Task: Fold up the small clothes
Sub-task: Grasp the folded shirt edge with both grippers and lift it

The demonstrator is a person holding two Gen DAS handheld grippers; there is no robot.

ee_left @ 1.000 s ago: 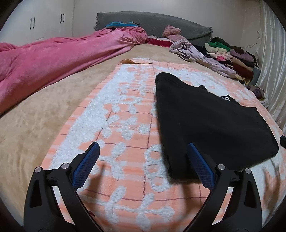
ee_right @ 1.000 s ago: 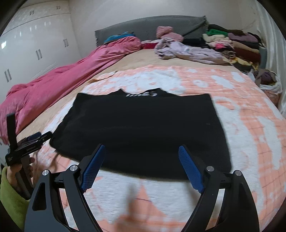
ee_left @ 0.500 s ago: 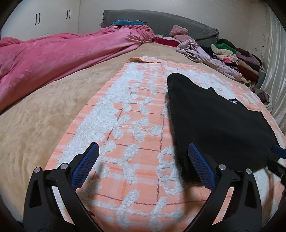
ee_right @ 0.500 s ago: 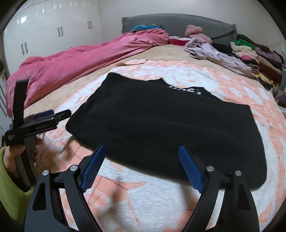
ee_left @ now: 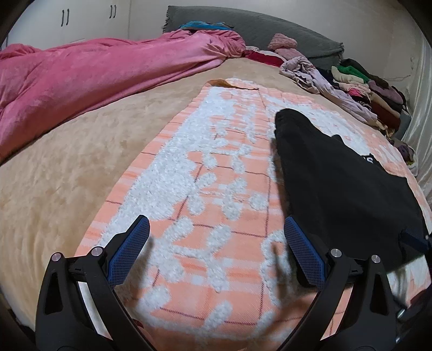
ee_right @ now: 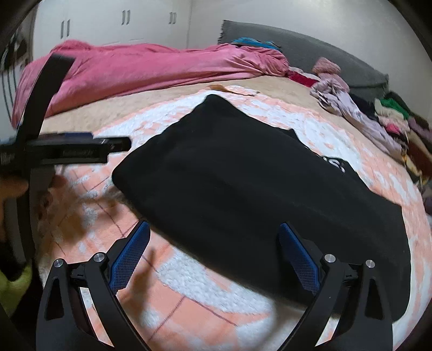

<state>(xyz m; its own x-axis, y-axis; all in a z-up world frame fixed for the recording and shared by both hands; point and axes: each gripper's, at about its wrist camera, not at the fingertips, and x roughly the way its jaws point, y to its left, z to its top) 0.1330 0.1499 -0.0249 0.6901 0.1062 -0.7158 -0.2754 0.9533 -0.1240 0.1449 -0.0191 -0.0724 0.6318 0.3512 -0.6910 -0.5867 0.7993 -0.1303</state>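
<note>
Left gripper (ee_left: 216, 249), right gripper (ee_right: 213, 251): black forked arms, silver screw heads, blue cross-hatched pads (ee_left: 129, 249). White lettering on the left gripper's side. Yellow-green sleeve (ee_right: 13, 286).

Pink duvet (ee_left: 89, 81), grey headboard (ee_left: 283, 35), white wardrobe doors (ee_right: 121, 21), tan bedspread (ee_left: 67, 175) under orange-and-white mat (ee_left: 216, 189).

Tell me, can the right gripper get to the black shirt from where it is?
Probably yes. The right gripper has its jaws wide open with nothing between them, and the near edge of the black shirt lies flat on the orange blanket just ahead. Nothing sits in between.
</note>
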